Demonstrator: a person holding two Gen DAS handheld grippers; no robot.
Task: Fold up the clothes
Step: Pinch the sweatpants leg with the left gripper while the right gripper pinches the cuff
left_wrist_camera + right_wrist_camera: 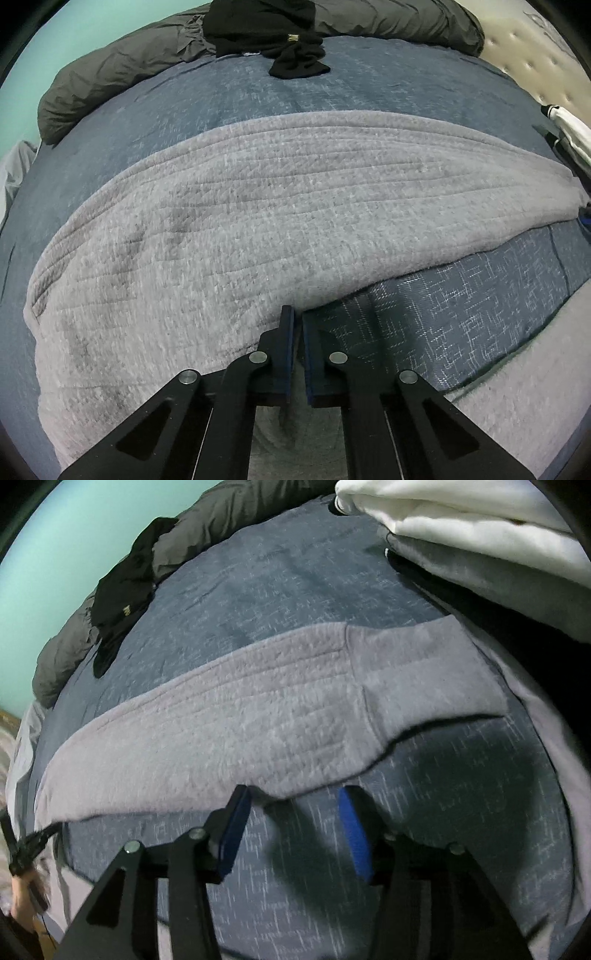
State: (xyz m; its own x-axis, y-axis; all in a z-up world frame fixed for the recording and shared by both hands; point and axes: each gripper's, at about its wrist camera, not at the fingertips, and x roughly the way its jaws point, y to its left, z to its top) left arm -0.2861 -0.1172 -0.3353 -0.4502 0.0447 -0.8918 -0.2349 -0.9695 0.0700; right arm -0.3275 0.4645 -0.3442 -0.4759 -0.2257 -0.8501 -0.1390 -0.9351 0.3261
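**Grey garment spread across the bed, left tongs closed at its near hem**

Your left gripper (298, 325) points steeply down with its jaws drawn almost together, only a thin slit showing between the dark pads. The tips sit right at the near edge of the grey quilted garment (240, 229), and whether any cloth is pinched in that slit you cannot tell from this view. Your right gripper (295, 805) has its jaws standing apart, blue pads well separated, nothing between them but the blue bedcover (314, 867) below. Its left finger (234, 827) reaches the near hem of the same garment (258, 731); contact there is not clear.

The garment lies flat and crosswise on the bedcover, its smoother sleeve or panel stretching to the right in the right wrist view.

Farther off, a black piece of clothing (291, 44) sits by the far edge of the bed, resting against a rumpled dark grey duvet (110, 77). A stack of folded white cloth (480, 520) rises at the upper right of the right wrist view
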